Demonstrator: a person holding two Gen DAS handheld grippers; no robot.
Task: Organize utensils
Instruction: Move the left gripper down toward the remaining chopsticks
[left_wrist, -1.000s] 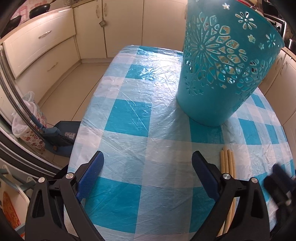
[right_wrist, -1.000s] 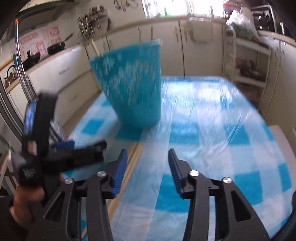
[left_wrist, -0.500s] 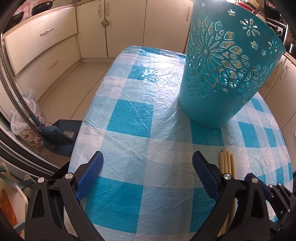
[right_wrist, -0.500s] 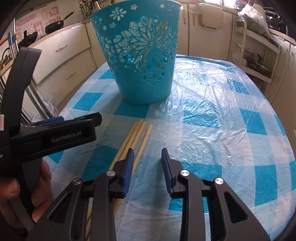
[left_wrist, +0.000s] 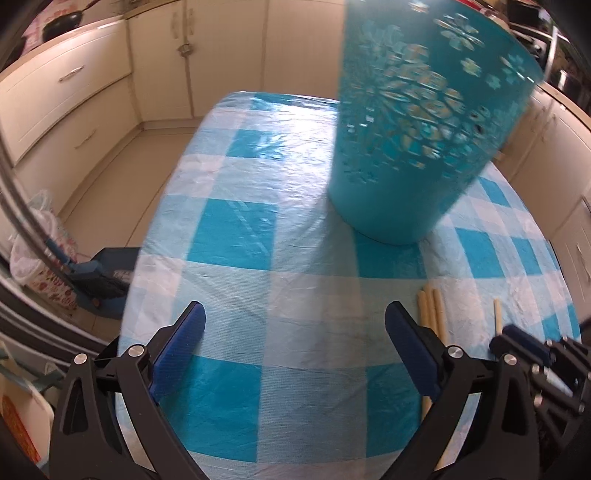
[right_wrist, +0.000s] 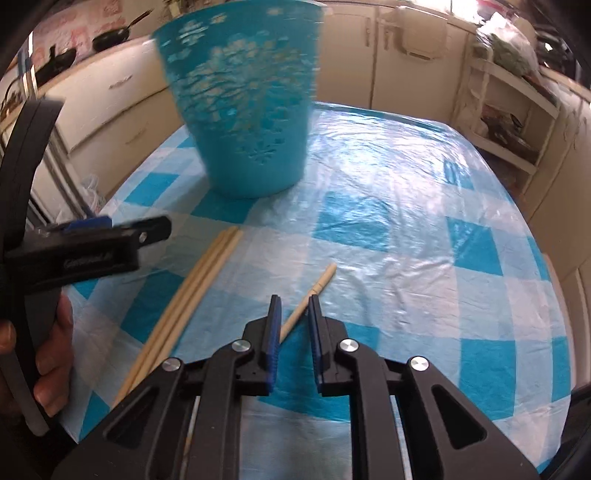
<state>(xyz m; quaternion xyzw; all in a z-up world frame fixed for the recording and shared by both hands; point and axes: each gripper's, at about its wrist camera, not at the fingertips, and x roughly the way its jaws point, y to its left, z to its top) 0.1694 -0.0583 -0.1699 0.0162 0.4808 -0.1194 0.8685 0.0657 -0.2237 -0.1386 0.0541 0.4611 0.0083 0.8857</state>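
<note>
One chopstick parted from the bundle as we closed on it

Nearest us, the right hand-held gripper (right_wrist: 294, 306) had come down and its jaws were closing around a single chopstick (right_wrist: 320, 282), which lay between the pads but did not yet look pinched; half a second before, that stick lay against the other three. The remaining chopsticks (right_wrist: 207, 266) stayed bundled just to its left on the table (right_wrist: 406, 258). Our left hand-held gripper (left_wrist: 295, 332) hung released over bare cloth, holding nothing. Farther off, the teal basket (right_wrist: 243, 110) stood upright, probably the destination once the grasp was secure.
</note>
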